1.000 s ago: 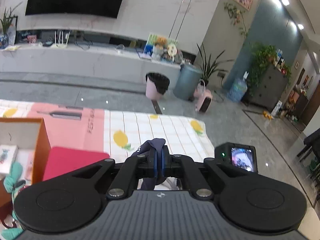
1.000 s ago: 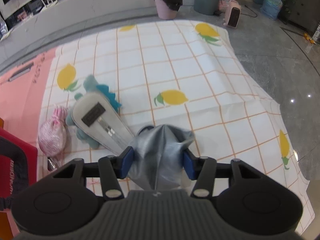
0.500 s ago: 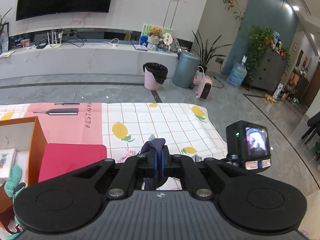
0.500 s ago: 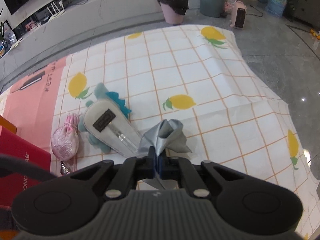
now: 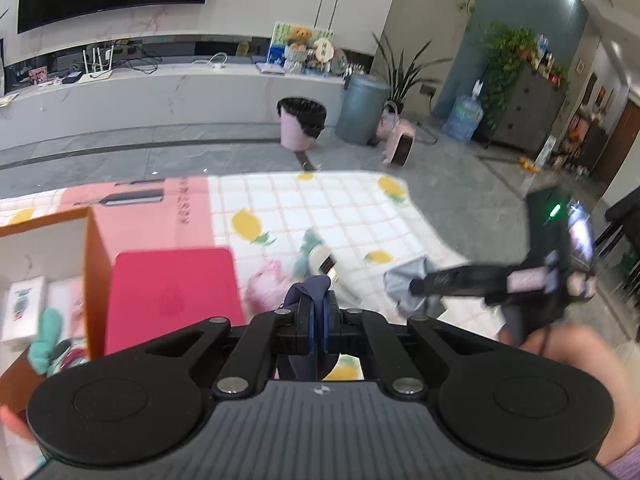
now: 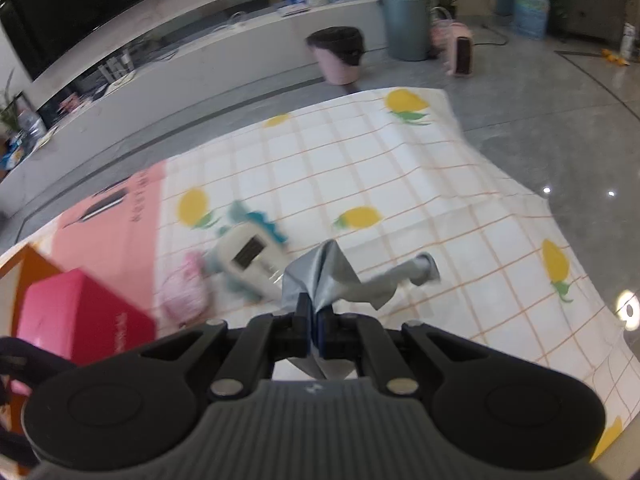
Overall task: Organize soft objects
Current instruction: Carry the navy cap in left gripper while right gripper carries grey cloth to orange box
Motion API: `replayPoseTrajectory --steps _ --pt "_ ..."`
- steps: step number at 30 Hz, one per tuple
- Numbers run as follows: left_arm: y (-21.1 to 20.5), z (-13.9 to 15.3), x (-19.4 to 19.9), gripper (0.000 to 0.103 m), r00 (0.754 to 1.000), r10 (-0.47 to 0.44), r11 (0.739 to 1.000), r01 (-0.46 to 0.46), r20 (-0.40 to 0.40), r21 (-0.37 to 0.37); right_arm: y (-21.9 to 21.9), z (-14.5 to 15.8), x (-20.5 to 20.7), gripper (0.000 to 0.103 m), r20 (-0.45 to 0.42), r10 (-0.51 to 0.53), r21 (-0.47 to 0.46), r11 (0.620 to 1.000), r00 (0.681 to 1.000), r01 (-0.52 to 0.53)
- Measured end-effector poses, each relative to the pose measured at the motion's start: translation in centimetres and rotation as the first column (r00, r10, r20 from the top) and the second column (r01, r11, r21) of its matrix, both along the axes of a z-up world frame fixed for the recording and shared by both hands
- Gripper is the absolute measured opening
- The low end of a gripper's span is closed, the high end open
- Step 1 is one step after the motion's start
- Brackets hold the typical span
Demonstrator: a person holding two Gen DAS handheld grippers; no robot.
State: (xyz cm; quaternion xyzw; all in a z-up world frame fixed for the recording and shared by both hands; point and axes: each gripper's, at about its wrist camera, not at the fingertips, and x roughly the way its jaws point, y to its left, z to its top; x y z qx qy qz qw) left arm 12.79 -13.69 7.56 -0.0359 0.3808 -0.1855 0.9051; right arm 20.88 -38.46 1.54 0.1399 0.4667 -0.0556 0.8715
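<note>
My left gripper is shut on a dark navy cloth, which bunches up between the pads. My right gripper is shut on a grey cloth that hangs lifted above the lemon-print mat, with one corner trailing to the right. In the left wrist view the right gripper reaches in from the right with the grey cloth at its tip. On the mat lie a teal plush toy, a white pouch on top of it, and a pink drawstring pouch.
An orange open box with small items inside stands at the left, a red box beside it. Beyond the mat on the grey floor stand a pink bin, a grey bin and a pink heater.
The right gripper's jaws closed on the grey cloth and lifted it off the mat. The left gripper kept its hold on the navy cloth; the right gripper swung into its view.
</note>
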Motion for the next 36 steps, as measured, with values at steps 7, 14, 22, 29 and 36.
replayPoseTrajectory --steps 7,14,22,29,36 --pt "0.9 -1.4 -3.2 0.004 0.998 -0.022 0.994 0.029 -0.064 0.109 3.7 2.5 -4.0 0.000 0.002 0.118 0.007 0.993 0.993 -0.118" --pt "3.5 -2.5 -7.5 0.004 0.992 -0.014 0.989 0.033 -0.129 0.145 9.0 4.4 -9.7 0.001 -0.012 0.313 -0.056 0.948 0.950 -0.313" --pt "8.7 -1.9 -13.1 0.004 0.985 0.019 0.987 0.008 -0.170 0.158 14.6 7.1 -15.5 0.001 0.017 0.479 -0.045 0.877 0.878 -0.478" --pt "14.6 2.8 -16.7 0.004 0.994 0.072 0.984 -0.058 -0.079 0.167 20.1 11.9 -17.5 0.001 0.115 0.587 -0.050 0.809 0.802 -0.585" --pt "19.3 9.3 -18.1 0.004 0.984 0.143 0.980 -0.156 0.102 0.126 25.1 17.4 -16.6 0.002 0.250 0.649 -0.089 0.755 0.719 -0.650"
